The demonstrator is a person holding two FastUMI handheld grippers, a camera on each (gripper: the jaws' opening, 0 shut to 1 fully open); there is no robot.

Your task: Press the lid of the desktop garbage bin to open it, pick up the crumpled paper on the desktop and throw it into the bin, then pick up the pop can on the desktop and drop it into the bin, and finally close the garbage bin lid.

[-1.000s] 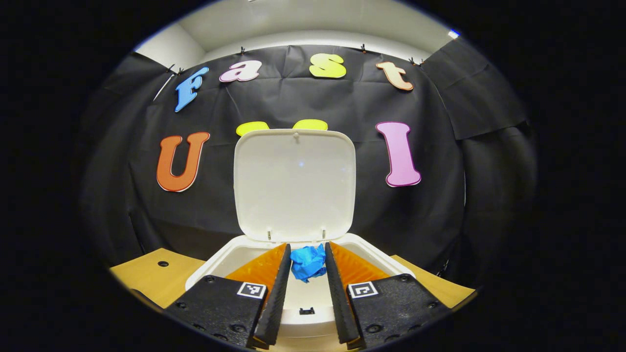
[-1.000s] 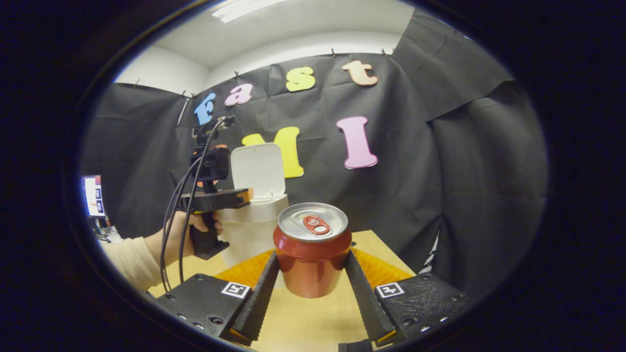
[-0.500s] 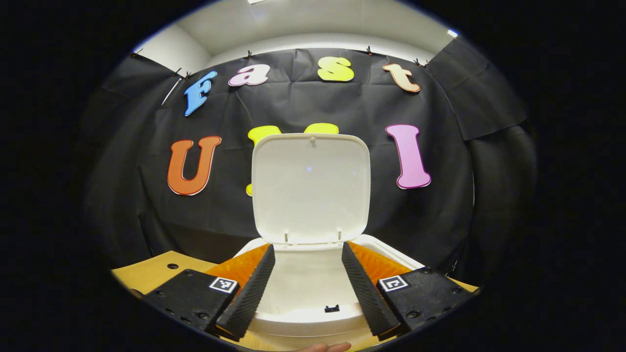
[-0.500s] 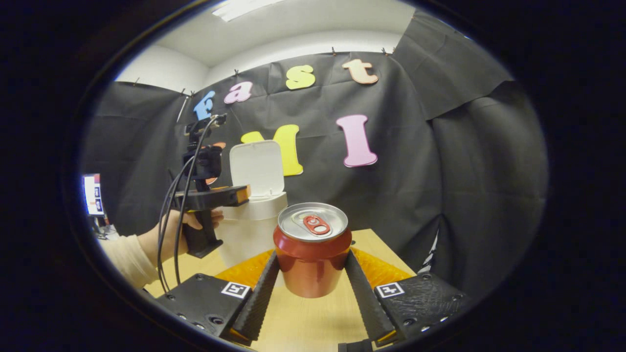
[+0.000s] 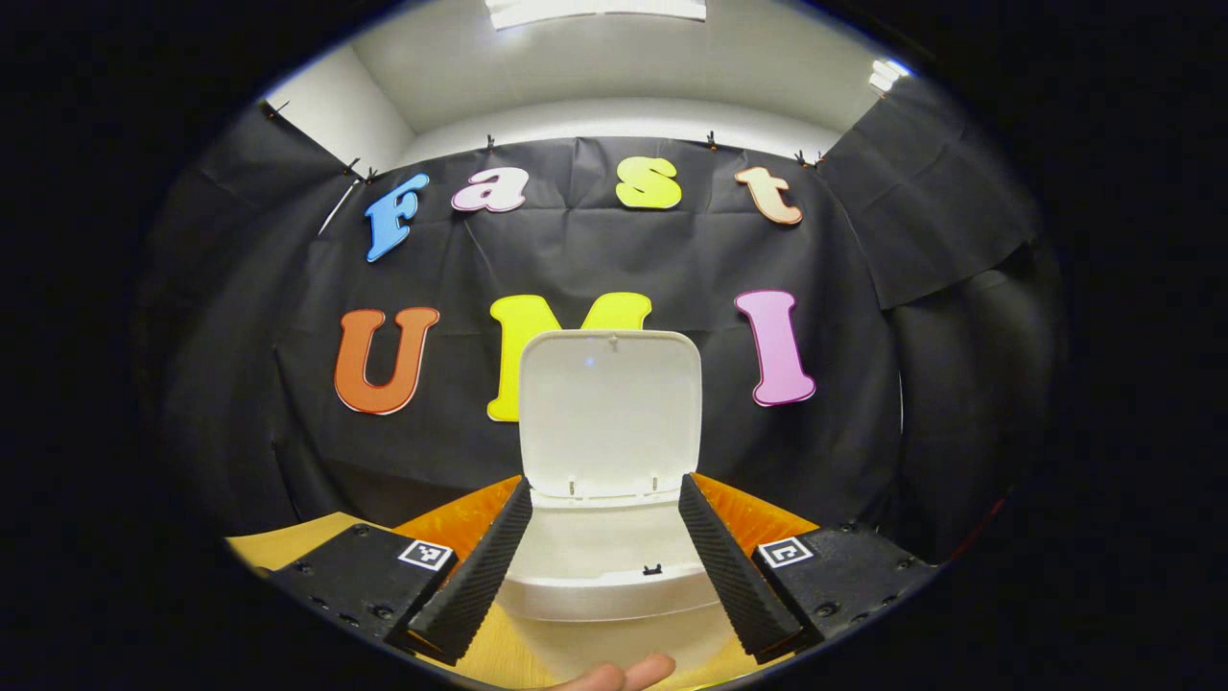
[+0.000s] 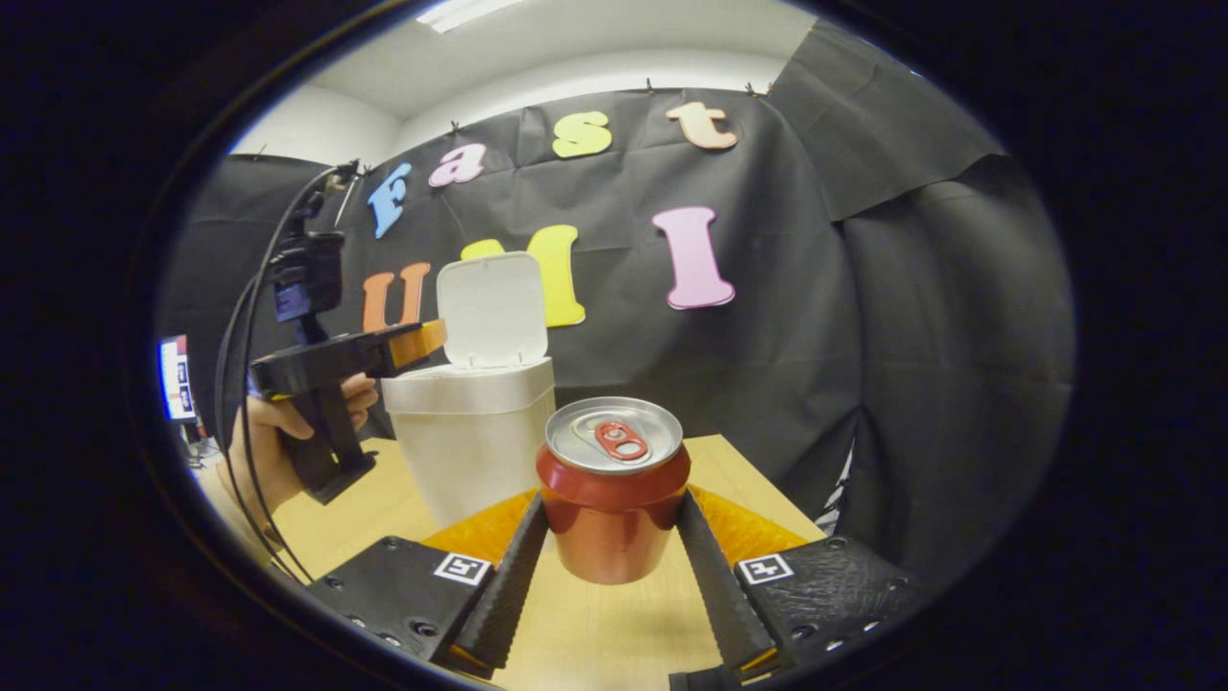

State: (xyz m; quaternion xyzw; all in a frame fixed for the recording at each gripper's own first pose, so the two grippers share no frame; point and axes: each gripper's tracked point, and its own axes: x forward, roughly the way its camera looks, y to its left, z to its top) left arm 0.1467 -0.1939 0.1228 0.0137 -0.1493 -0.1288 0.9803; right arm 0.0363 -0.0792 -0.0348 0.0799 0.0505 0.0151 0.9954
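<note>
The white bin stands just ahead of my left gripper, its lid raised upright at the back. That gripper is open and holds nothing; its fingers frame the bin's mouth from the near side. In the right gripper view, my right gripper is shut on the red pop can, which is upright with its silver top showing. Beyond the can to the left are the bin with its lid up, and the left gripper level with the rim, held by a hand.
The wooden table runs under the can and the bin; its right edge meets the black cloth wall. A lit screen sits far left. A person's fingertip pokes in at the bottom of the left gripper view.
The left gripper opened and the blue crumpled paper left its fingers over the bin; it then drew back from the bin. The right gripper, still gripping the can, has shifted relative to the bin.
</note>
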